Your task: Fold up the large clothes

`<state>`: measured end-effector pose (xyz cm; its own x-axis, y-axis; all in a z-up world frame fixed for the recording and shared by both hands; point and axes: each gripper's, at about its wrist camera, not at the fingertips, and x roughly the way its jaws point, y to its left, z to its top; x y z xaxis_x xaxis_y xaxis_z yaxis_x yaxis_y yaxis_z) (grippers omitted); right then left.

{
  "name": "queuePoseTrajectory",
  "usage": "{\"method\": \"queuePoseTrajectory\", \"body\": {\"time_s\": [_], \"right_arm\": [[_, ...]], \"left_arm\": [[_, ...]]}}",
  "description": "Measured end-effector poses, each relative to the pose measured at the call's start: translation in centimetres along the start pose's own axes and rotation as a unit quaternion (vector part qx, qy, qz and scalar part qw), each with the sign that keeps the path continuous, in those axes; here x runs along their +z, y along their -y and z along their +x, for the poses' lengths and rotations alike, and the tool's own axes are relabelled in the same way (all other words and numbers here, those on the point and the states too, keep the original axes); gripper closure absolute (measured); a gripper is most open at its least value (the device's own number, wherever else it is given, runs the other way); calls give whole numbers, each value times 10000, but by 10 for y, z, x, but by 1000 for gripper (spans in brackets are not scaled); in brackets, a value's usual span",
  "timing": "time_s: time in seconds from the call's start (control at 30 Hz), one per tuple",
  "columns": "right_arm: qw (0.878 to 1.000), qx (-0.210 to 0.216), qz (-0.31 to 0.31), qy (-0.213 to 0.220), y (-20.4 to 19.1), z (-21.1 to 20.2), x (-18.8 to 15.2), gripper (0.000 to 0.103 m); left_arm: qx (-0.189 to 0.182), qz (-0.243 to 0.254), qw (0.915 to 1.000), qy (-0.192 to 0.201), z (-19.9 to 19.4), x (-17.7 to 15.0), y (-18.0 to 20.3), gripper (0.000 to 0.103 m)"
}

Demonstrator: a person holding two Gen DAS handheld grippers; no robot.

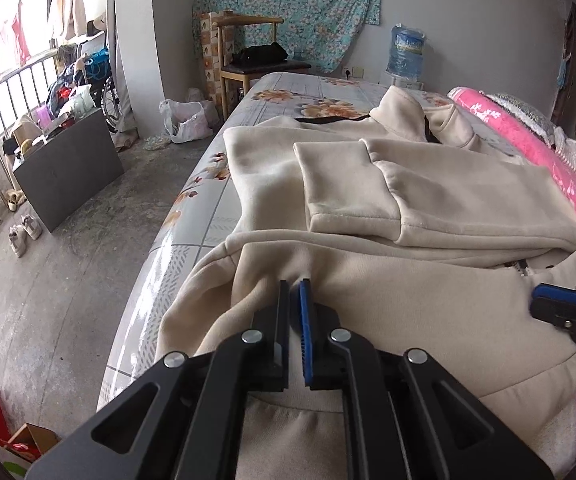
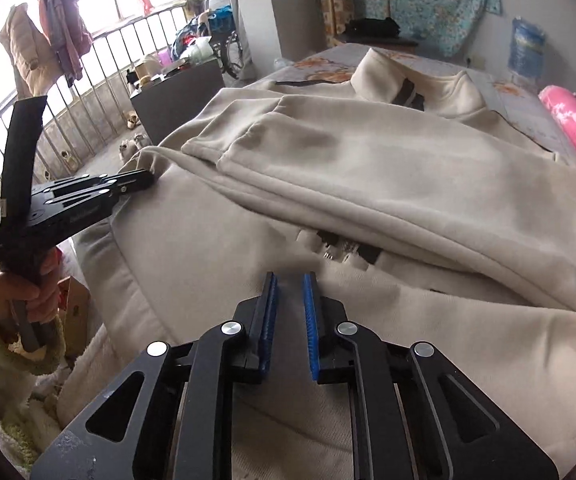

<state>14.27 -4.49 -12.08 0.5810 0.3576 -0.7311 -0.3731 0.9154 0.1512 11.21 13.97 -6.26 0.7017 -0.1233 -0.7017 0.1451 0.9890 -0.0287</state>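
No legible text anywhere. Faint pale lettering on the black body of the left gripper, too blurred to read. Printed blue label on the water bottle, likewise too small and soft to make out.

The right tongs are cut off by the frame edge.
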Motion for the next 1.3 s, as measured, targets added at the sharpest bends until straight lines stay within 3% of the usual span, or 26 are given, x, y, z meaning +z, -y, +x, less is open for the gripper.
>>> {"method": "queuePoseTrajectory", "body": {"time_s": [0.13, 0.2, 0.3, 0.37, 0.4, 0.47, 0.63, 0.73, 0.83, 1.03, 1.13, 1.27, 1.3], "right_arm": [[10000, -22, -57, 47, -4, 1, 0, 92], [10000, -3, -42, 70, -3, 1, 0, 92], [9999, 38, 38, 88, -1, 1, 0, 92], [10000, -5, 36, 90, -1, 3, 3, 93], [10000, -38, 28, 84, -2, 3, 3, 93], [9999, -74, 12, 75, -2, 3, 4, 93], [9993, -123, 223, 266, 9, -18, 3, 92], [9978, -33, 207, 629, 16, -63, -10, 92], [9980, -190, -54, 601, 15, -95, -35, 90], [9972, -729, 23, -161, 30, -71, -85, 90], [9975, -697, 107, -52, 32, -77, -84, 90], [9920, -1157, 423, 266, 58, -104, -88, 90], [9897, -1271, 618, 237, 71, -106, -93, 95]], "left_arm": [[-456, -75, 9973, 569, -43, 1, -4, 96], [-956, -107, 9934, 623, -57, -2, 3, 96], [-1681, -176, 9853, 250, -49, -12, 22, 96], [-1800, -114, 9836, -86, -34, -21, 42, 96], [-1810, -24, 9833, -216, -27, -25, 52, 96], [-1466, 144, 9885, -346, -14, -32, 68, 96], [-1128, 305, 9928, -279, -13, -34, 81, 96], [-1097, 340, 9929, -295, -13, -34, 80, 96], [-1118, 302, 9928, -297, -11, -33, 77, 96], [-1088, 292, 9932, -294, -12, -33, 77, 96], [-1065, 315, 9932, -340, -13, -32, 77, 96], [-1088, 271, 9931, -346, -13, -32, 73, 96], [-1107, 239, 9930, -345, -13, -32, 71, 95]]}}
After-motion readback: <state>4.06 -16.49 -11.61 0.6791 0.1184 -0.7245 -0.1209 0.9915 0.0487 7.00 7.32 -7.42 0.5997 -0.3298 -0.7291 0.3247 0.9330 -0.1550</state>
